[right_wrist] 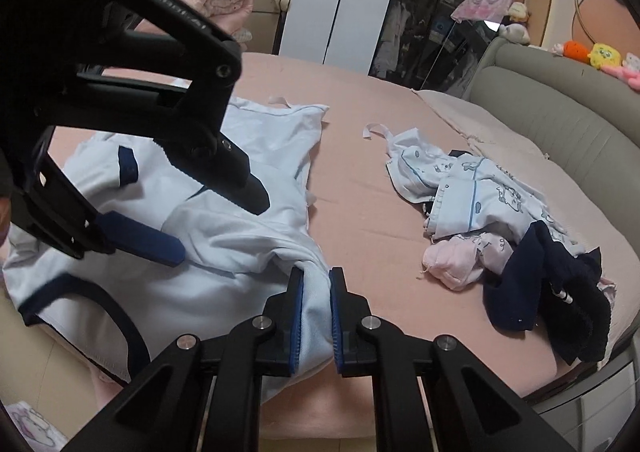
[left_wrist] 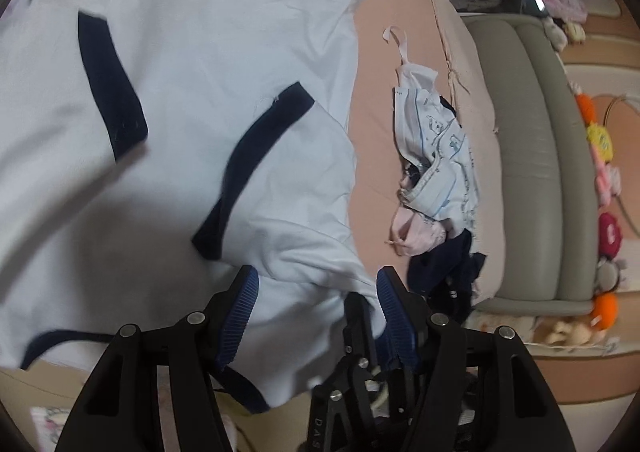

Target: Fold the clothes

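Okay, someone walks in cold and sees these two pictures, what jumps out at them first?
First, the big pale blue garment with navy trim spread over the near left of the pink bed, a bunched corner of it pinched in the right tongs. The left tongs hang open just above the same cloth, seen large and black in the right wrist view. To the right lies a small heap of unfolded clothes, printed blue, pink and navy.
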A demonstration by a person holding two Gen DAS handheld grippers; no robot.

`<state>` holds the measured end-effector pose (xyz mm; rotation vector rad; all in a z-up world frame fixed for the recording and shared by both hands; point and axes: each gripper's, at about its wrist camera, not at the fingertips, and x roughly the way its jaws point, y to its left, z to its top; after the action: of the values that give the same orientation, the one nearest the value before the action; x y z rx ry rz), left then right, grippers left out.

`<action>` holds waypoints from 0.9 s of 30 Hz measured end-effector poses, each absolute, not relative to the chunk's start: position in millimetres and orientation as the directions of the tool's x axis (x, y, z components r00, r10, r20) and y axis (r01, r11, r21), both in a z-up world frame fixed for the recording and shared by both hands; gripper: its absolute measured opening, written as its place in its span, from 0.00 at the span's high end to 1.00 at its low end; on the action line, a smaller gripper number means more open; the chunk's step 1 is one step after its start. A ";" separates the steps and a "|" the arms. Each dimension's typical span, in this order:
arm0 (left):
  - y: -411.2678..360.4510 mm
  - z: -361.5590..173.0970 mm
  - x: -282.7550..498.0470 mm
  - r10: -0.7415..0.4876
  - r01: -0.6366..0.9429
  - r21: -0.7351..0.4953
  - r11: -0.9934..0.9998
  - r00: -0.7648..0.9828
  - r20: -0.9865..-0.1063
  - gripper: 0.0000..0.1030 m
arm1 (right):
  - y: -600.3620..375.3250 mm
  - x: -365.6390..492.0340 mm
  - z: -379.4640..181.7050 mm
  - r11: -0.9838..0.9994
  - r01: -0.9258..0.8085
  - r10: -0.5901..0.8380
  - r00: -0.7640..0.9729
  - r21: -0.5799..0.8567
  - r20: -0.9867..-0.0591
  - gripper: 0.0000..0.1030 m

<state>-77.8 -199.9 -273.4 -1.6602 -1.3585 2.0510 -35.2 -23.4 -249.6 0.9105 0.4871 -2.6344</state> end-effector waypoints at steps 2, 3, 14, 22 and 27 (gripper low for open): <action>-194.0 -276.2 -77.3 0.663 0.393 -0.746 -0.538 -0.350 -0.662 0.43 | -23.1 -34.9 -249.7 -0.897 0.392 -0.182 -0.749 -0.205 -0.637 0.91; -190.7 -277.4 -77.4 0.679 0.393 -0.755 -0.524 -0.342 -0.649 0.43 | -23.3 -34.4 -250.1 -0.897 0.393 -0.182 -0.748 -0.205 -0.638 0.91; -177.4 -294.3 -85.7 0.749 0.410 -0.863 -0.295 -0.462 -0.475 0.43 | -19.9 -32.9 -247.0 -0.900 0.400 -0.213 -0.751 -0.175 -0.625 0.92; -175.0 -309.5 -87.0 0.753 0.454 -0.836 -0.308 -0.421 -0.505 0.43 | -16.3 -32.9 -249.6 -0.894 0.417 -0.234 -0.746 -0.163 -0.623 0.92; -184.4 -306.7 -82.4 0.697 0.453 -0.826 -0.337 -0.470 -0.542 0.46 | -16.4 -34.8 -247.5 -0.894 0.425 -0.252 -0.740 -0.143 -0.624 0.92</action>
<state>-82.4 -184.4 -306.7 -1.5000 -1.6841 1.9041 -34.8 -16.4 -247.5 0.8752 0.3928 -2.6013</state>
